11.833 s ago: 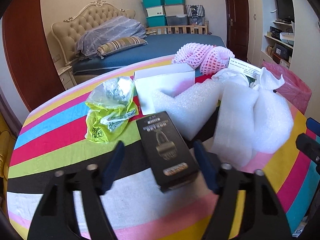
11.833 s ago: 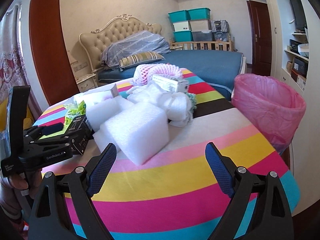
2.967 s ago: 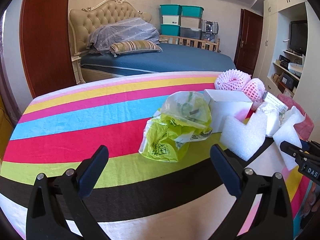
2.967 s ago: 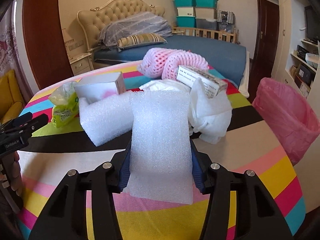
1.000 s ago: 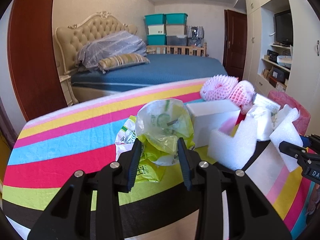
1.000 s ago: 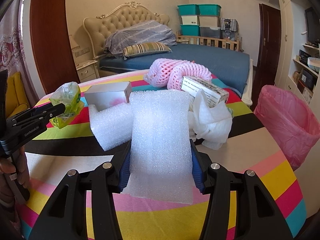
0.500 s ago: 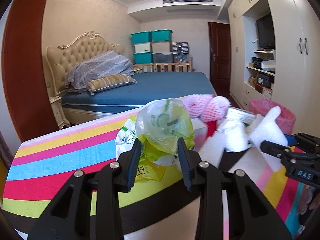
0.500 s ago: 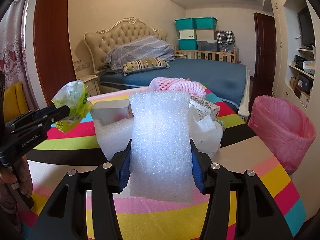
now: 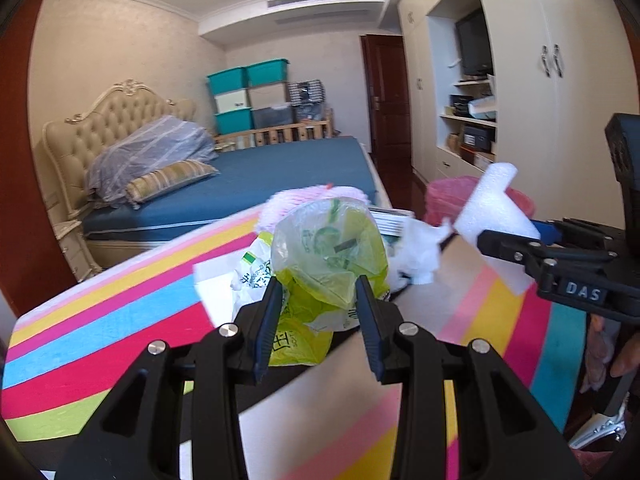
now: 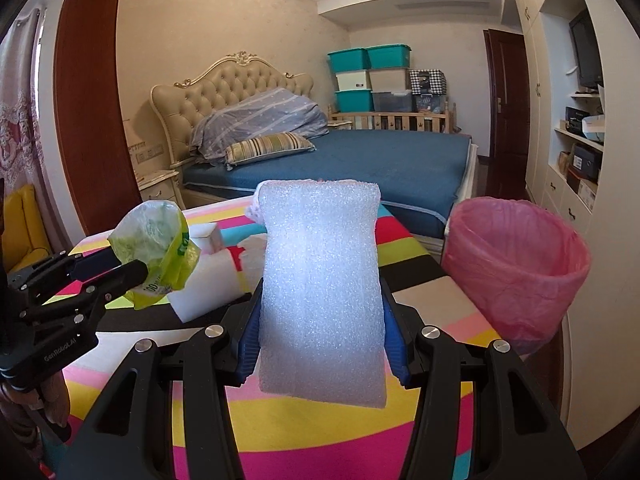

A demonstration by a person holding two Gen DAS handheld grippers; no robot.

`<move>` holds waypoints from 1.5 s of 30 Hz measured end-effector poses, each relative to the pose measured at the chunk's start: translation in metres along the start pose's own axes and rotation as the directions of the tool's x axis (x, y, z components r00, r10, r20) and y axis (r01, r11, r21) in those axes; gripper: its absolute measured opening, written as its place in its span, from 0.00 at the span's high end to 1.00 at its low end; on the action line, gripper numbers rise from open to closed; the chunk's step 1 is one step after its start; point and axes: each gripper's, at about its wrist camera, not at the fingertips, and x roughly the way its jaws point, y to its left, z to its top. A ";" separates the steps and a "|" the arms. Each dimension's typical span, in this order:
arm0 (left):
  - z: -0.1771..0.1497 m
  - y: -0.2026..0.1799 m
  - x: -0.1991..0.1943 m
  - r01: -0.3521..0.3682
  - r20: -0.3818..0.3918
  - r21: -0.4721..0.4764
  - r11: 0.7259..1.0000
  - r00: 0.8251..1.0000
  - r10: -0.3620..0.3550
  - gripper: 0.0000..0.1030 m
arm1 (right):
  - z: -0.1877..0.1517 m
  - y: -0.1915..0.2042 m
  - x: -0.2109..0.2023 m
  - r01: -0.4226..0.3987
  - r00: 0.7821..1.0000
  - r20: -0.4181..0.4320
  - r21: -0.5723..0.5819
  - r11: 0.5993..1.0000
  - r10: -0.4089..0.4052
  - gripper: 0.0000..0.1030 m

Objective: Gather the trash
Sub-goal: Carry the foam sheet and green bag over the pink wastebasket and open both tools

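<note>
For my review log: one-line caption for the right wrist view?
Right gripper clamps white foam block near pink-lined bin; left gripper holds green plastic bag.

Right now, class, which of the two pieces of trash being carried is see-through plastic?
The green plastic bag in the left hand-held gripper; the right hand-held gripper carries an opaque white foam block.

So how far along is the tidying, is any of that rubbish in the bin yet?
From here nothing shows inside the pink bin. In hand: the left gripper is shut on the green bag, the right gripper on a foam sheet, both lifted off the table. Left on it: a white box, pink netting, a printed carton, white wrapping.
</note>
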 end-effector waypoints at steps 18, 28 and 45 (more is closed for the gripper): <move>0.035 -0.105 0.045 0.268 -0.095 0.102 0.958 0.961 -0.258 0.64 | -0.005 -0.098 -0.021 0.128 0.992 -0.013 0.062 0.990 -0.128 0.52; 0.089 -0.155 0.096 0.353 -0.120 0.090 0.931 0.932 -0.342 0.64 | 0.012 -0.170 -0.034 0.213 0.976 0.016 0.104 0.972 -0.216 0.52; 0.181 -0.209 0.211 0.364 -0.132 -0.038 0.931 0.921 -0.366 0.62 | 0.056 -0.257 0.020 0.271 0.963 -0.025 0.083 0.959 -0.270 0.52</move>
